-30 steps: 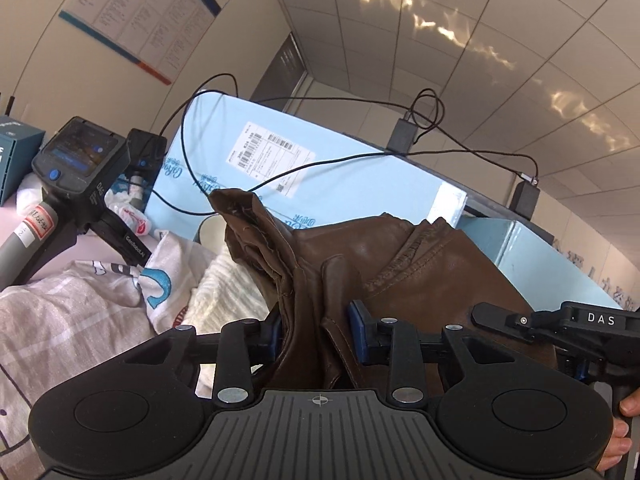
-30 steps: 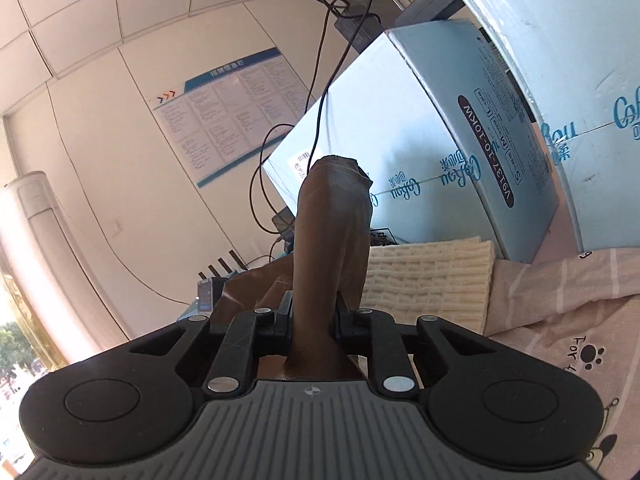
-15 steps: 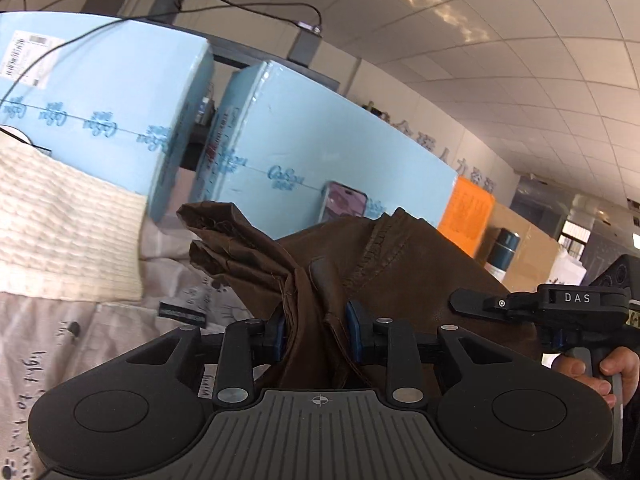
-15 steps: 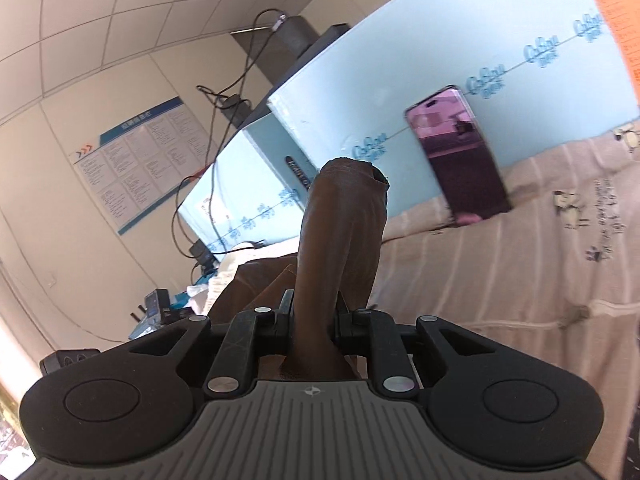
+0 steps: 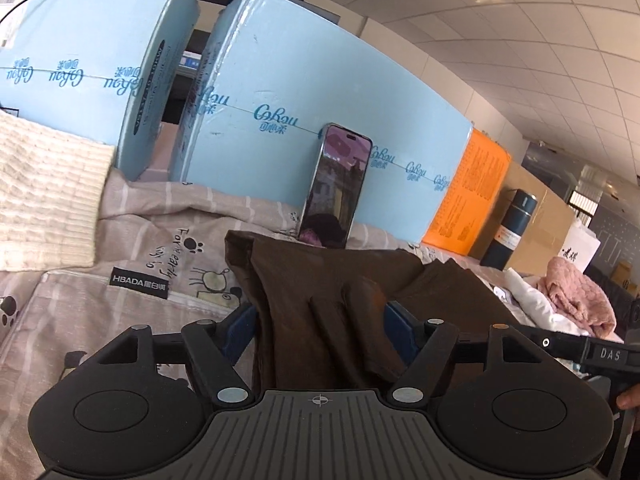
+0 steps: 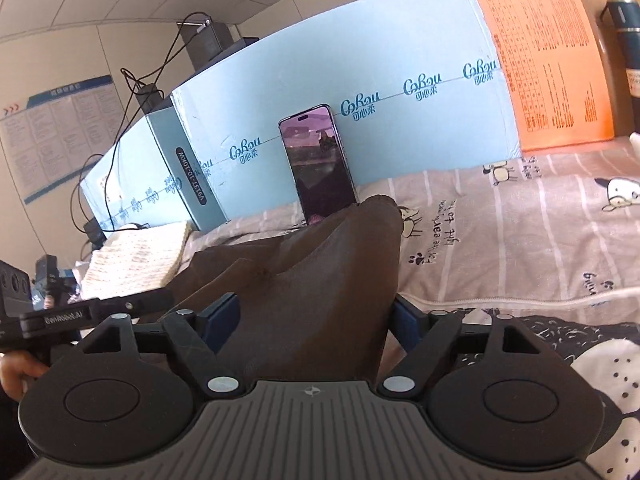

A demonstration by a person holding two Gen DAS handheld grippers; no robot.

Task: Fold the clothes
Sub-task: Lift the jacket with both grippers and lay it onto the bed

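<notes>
1. The big bed cover with pink-grey stripes and little cartoon animals [image 6: 520,240] lies under everything. The long light-blue cardboard boxes [image 5: 280,92] stand along its far side.
2. The dark brown soft garment [image 5: 332,280] lies on the cover, right in front of both tools. It runs side to side between them. Its long way goes from one tool to the other, along the line of the boxes.
3. The left gripper [image 5: 320,326] has its blue pads spread wide. Brown cloth lies loose between them, so it is not pinched.
4. The right gripper [image 6: 316,316] is spread wide too, with a bump of the same cloth [image 6: 340,264] sitting between its pads.
5. Each tool is at one end of the garment, so neither is nearer than the other. The next fold likely needs a fresh grab.
6. The small phone with a purple screen [image 6: 318,164] leans on a box, just behind the garment.
</notes>
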